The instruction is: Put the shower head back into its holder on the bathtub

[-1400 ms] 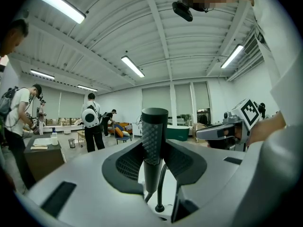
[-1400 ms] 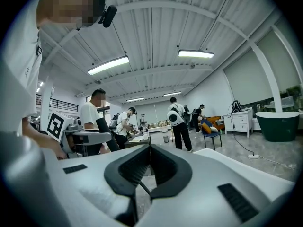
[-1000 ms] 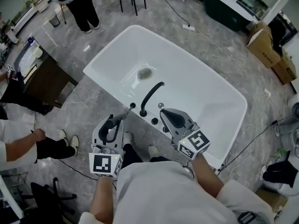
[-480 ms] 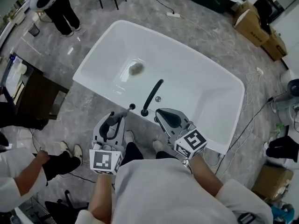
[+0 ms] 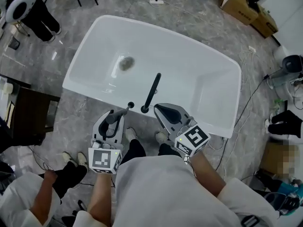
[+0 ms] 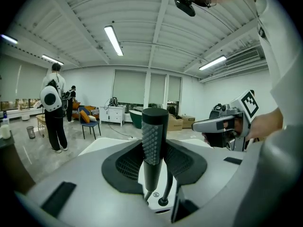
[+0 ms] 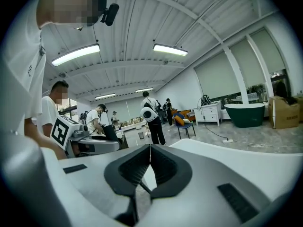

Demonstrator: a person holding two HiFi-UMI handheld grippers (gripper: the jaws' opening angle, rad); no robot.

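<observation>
White enamel fills the middle of the head view: the tub (image 5: 189, 79), its basin bare but for the drain (image 5: 126, 63). The tub's near rim is partly covered by both claws, so the fittings there are hard to sort out. A black spout (image 5: 152, 91) rises from that rim and arches over the basin. Just left of the spout's foot sits a small dark round fitting (image 5: 131, 105).

The left claw (image 5: 113, 118) hangs just outside the near rim, clamped on the shower head (image 6: 154, 136). In the left gripper view its long axis stands upright, with the studded end up and facing the camera and the thin stem pointing down at the rim. The stem's lower tip is cut off by the claw's body, and I cannot tell whether it touches the fitting.

The right claw (image 5: 161, 110) hangs over the rim right of the spout, pads pressed together on nothing. Grey floor lies open along the tub's near side.
</observation>
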